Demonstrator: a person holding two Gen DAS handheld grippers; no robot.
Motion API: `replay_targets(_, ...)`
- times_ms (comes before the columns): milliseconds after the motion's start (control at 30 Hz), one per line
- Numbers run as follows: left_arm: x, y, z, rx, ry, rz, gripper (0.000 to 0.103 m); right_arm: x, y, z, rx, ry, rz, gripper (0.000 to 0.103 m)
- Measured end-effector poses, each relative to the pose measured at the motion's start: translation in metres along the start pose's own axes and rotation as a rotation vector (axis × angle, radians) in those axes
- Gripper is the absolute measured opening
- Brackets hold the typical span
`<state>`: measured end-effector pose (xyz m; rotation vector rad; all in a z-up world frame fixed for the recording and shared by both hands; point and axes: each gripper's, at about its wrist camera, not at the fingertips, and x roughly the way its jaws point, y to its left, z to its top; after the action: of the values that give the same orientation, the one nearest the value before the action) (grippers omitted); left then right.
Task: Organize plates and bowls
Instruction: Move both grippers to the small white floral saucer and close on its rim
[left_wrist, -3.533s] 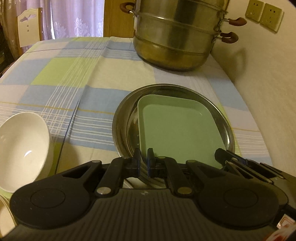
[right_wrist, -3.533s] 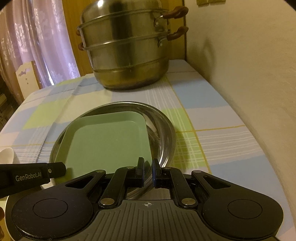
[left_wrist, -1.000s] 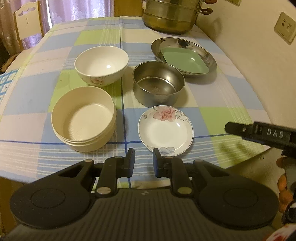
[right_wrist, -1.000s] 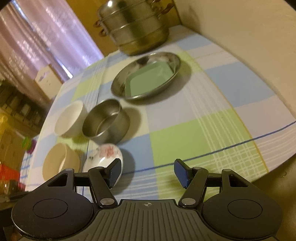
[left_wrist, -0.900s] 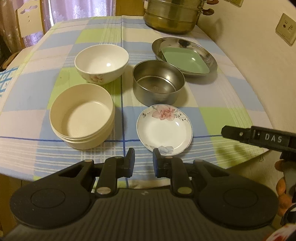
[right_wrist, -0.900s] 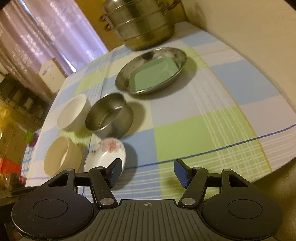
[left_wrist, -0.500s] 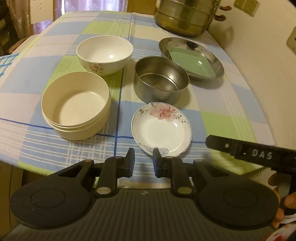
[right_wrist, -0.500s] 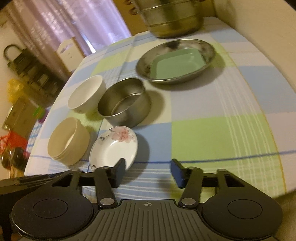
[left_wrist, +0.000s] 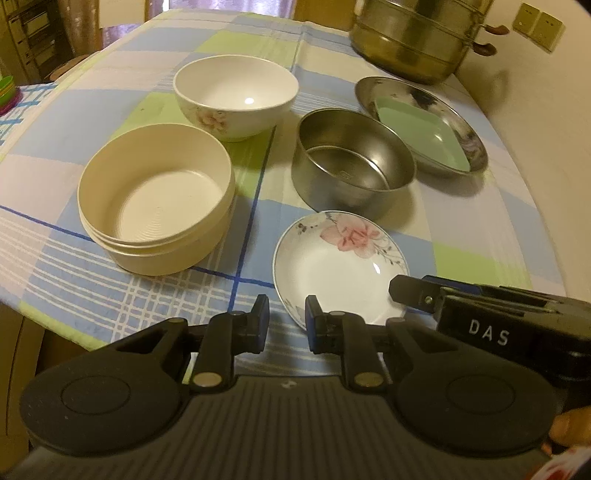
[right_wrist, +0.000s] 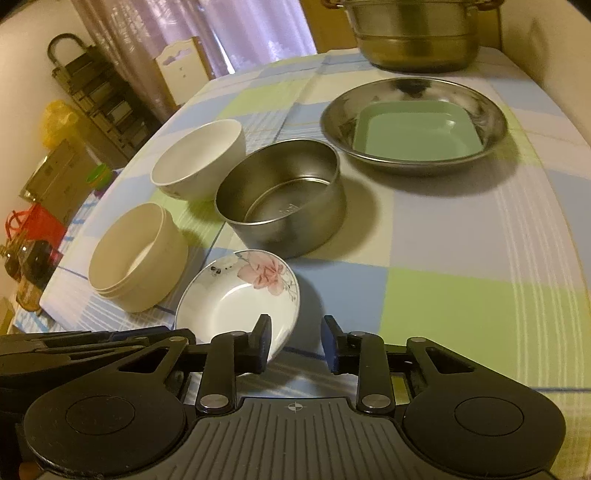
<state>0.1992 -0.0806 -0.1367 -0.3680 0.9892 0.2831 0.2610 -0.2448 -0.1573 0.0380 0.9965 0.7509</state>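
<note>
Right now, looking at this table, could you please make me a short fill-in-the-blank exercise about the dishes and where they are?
1. The green square plate lies inside the round ____ tray.
2. The small saucer nearest the grippers is painted with a pink ____.
3. Directly behind that saucer stands the empty ____ bowl.
4. The cream container sits in front of the ____ bowl.

Missing words: steel; flower; steel; white

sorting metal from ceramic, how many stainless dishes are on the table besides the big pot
2: a steel bowl mid-table behind the flowered saucer, and a wide steel plate near the wall holding the green tray. None seem hidden.
</note>
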Motion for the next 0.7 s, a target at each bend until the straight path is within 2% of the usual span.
replay_targets(700,0.014,-0.002,0.004,-0.018,-0.005,0.041,0.018,0.016,-0.001,0.007,-0.048,-0.006,0.010,0.008)
